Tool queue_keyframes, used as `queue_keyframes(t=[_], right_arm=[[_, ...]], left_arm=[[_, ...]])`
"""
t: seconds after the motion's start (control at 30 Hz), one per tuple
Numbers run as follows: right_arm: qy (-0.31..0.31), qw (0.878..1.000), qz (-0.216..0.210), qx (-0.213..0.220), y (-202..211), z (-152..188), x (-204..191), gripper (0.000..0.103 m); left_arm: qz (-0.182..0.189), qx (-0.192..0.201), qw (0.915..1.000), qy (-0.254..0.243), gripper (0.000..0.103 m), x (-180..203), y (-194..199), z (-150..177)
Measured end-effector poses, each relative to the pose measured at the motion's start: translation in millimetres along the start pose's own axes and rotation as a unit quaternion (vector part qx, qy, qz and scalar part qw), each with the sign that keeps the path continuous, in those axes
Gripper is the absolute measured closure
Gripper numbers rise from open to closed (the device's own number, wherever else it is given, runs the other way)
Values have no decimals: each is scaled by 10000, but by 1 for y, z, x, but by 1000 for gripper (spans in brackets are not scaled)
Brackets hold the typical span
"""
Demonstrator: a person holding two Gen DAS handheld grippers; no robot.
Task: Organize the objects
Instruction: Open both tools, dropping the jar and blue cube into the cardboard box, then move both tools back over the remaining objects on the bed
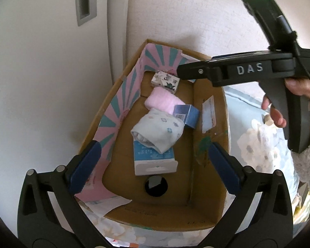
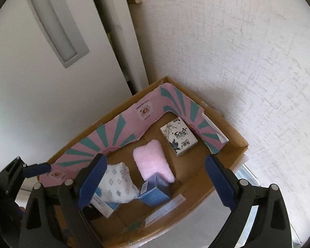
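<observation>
1. I hold a two-finger gripper in each hand above an open brown cardboard box [image 1: 215, 111] that sits on the floor against a white textured wall [image 2: 237, 51].
2. My left gripper [image 1: 153, 161] is released, its blue-padded fingers [image 1: 86, 165] spread wide with nothing between them, hovering over the near end of the box.
3. My right gripper [image 2: 155, 181] is also released, its fingers [image 2: 93, 177] wide apart and holding nothing. Seen from the left wrist camera, its black body reaches in from the right over the far end of the box, with my right hand [image 1: 279, 111] on the handle.
4. A pink cardboard liner with teal sunburst stripes [image 2: 113, 136] stands along the box's left and far inner walls.
5. In the far corner lies a small white box printed with dark flowers and calligraphy [image 2: 178, 138].
6. Near it, toward the middle, lies a fluffy pink folded cloth [image 2: 153, 163].
7. A small dark blue carton [image 2: 155, 192] touches the near end of the pink cloth.
8. Beside the carton, a folded white cloth with a small pastel flower print [image 1: 159, 130] lies on top of a light blue and white flat box [image 1: 155, 161], covering its far end.
9. A round hole [image 1: 156, 186] shows in the box floor just in front of the light blue box.
</observation>
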State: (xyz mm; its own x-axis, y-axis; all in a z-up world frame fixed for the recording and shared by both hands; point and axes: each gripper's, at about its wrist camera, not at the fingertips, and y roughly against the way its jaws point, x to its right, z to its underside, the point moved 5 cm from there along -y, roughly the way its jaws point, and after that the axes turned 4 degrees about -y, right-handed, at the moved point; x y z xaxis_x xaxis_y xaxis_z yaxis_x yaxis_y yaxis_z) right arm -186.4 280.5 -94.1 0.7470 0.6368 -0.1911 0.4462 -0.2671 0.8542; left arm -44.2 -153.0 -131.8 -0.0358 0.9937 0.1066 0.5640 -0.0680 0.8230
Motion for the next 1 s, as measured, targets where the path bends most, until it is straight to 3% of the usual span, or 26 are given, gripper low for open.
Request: queue_keyframes(t=[0.33,0.57,0.7,1.0], right_arm=[[-5,9996,66,271,35,2,-17,8],[-348,9955,474,742,92,7,-10,8],[-582,9882,860,1127,136,15,3,8],[-1340,9600,1641,1829,225,56,37,8]], left_arm=[[-82,242,9993,-273,0,10,35,-8],[-67,680,9968,-414,0,19,70,-27],[-60,974,9936,-568,0,30,90,-43],[490,1368,9845,-986,0,82,122,-70]])
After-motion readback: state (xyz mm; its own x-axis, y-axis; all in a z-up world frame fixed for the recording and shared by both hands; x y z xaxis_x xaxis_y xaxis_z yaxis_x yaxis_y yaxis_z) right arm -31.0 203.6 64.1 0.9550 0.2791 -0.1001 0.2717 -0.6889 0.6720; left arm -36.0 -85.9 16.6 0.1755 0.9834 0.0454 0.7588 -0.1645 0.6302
